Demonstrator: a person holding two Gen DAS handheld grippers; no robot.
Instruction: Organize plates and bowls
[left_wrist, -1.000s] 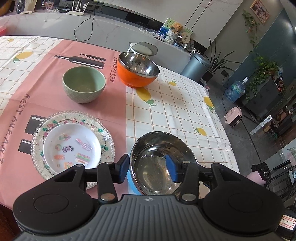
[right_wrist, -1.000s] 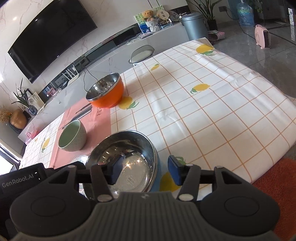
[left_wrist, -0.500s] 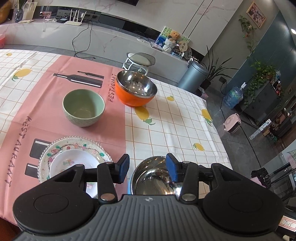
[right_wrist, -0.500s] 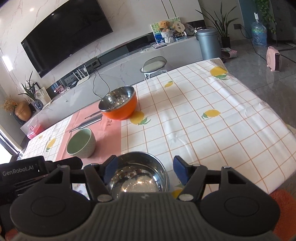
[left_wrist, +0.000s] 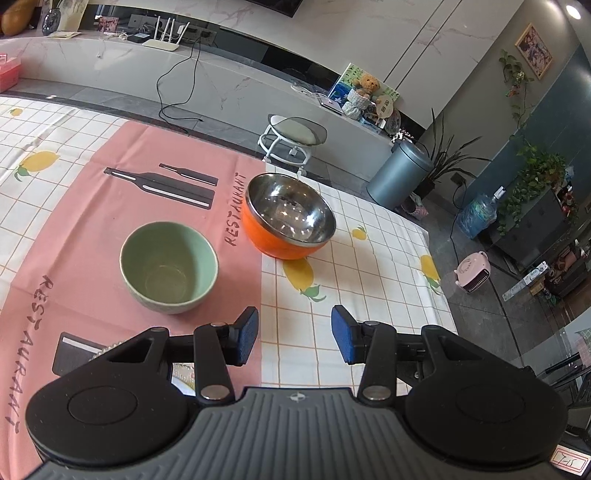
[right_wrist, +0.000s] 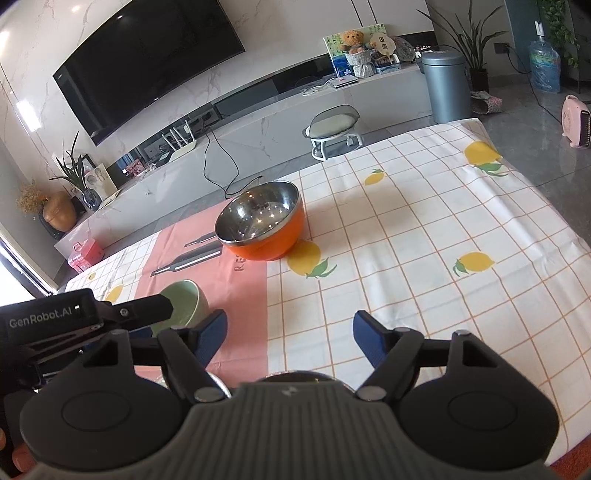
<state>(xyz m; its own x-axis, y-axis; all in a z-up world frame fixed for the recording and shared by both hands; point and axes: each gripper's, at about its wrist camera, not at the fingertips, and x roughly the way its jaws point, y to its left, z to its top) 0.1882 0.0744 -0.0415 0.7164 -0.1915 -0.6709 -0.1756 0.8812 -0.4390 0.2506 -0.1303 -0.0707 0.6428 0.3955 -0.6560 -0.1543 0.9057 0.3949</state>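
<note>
two bowls stand apart on the table (left_wrist: 369, 266), which wears a lemon-checked cloth under a matte pink placemat (left_wrist: 74, 229). largest, the orange bowl (left_wrist: 290, 221) with a shiny steel lining sits empty on the mat's edge; the smaller glazed green bowl (left_wrist: 169, 266) is empty too. left tool (left_wrist: 294, 335) and right tool (right_wrist: 289, 336) gape wide, gripping nothing.

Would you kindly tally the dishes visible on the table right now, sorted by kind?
Bowls: 3 - pale green ceramic bowl, orange bowl with steel lining, steel bowl rim at the right gripper's base.
Plates: 1 - beaded glass plate edge, mostly hidden.
Total: 4
</note>
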